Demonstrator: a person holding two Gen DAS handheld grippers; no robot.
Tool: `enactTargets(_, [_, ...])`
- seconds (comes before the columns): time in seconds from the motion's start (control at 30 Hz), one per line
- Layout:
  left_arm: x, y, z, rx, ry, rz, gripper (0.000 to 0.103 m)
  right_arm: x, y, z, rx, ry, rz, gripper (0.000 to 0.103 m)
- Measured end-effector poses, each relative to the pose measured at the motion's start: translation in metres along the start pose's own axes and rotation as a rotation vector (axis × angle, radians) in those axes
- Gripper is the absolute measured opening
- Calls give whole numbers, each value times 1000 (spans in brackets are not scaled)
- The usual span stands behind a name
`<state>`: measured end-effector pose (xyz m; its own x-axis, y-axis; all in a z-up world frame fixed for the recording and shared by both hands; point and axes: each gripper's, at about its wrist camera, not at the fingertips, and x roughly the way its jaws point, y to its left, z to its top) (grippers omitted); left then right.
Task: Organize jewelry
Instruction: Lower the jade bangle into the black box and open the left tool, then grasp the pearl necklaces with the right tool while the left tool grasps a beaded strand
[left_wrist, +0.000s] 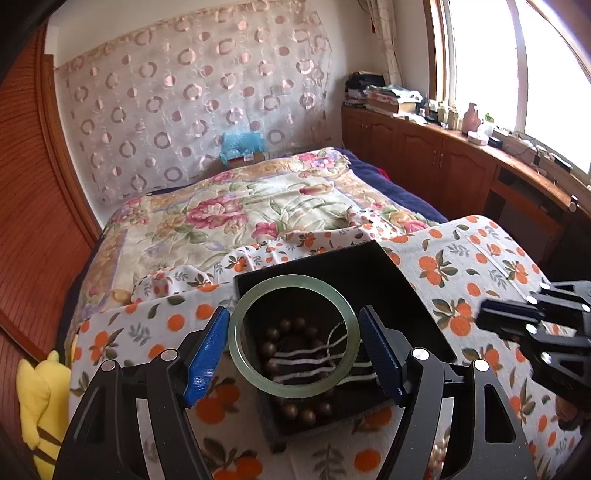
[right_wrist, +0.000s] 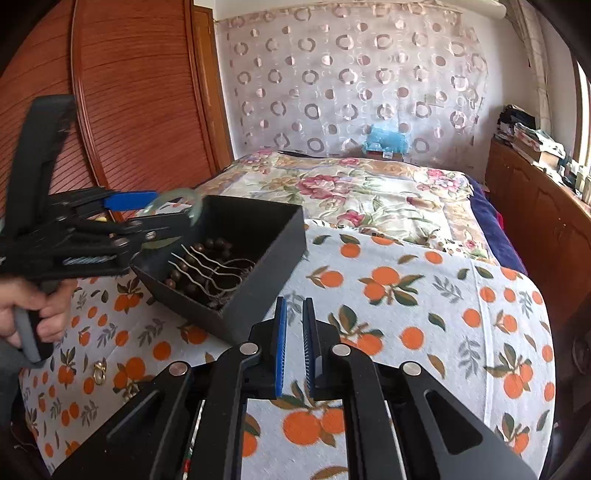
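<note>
My left gripper (left_wrist: 293, 334) is shut on a pale green jade bangle (left_wrist: 291, 280) and holds it flat just above a black open box (left_wrist: 406, 295). Inside the box lie a dark wooden bead bracelet (left_wrist: 284, 328) and pale wavy chains (left_wrist: 303, 356). In the right wrist view the box (right_wrist: 266, 258) sits left of centre, with the bangle (right_wrist: 177, 195) over its near-left corner in my left gripper (right_wrist: 147, 214). My right gripper (right_wrist: 294, 347) is shut and empty, just right of the box, above the orange-print cloth (right_wrist: 424, 306).
The orange-print cloth (left_wrist: 480, 266) covers a raised surface at the foot of a floral bed (left_wrist: 240, 206). A small gold piece (right_wrist: 99, 369) lies on the cloth near its left edge. Wooden cabinets (left_wrist: 443, 162) stand right. A yellow plush toy (left_wrist: 40, 406) sits at the left.
</note>
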<state>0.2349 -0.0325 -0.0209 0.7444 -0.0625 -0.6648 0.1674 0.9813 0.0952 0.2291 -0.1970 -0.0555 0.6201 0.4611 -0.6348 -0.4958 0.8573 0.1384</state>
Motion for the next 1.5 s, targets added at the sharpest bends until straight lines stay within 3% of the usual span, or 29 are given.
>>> enactTargets(0.4, [17,-7,-1,4,43,13,69,-13,-6,-17,12,-6,6,10])
enactTargets(0.67, [-19,-14,-13,20,-11,-28,74,-20,11,-28,-24,4,17,11])
enactTargets(0.8, [-43,-17,-28,15,-32,-52,76,-29,24,-38,-52,6,34,25])
enactTargets(0.9, [-57,-14,-47,5,-40,-78,84,-32,32,-47,-73,24,49,25])
enactTargets(1.27, [-59,-17,-108,15,64,-134,87,-28,55,-77,-147,144,81,25])
enactTargets(1.5, [-56,-17,-127,2,114,-167,87,-21,64,-78,-191,189,26,21])
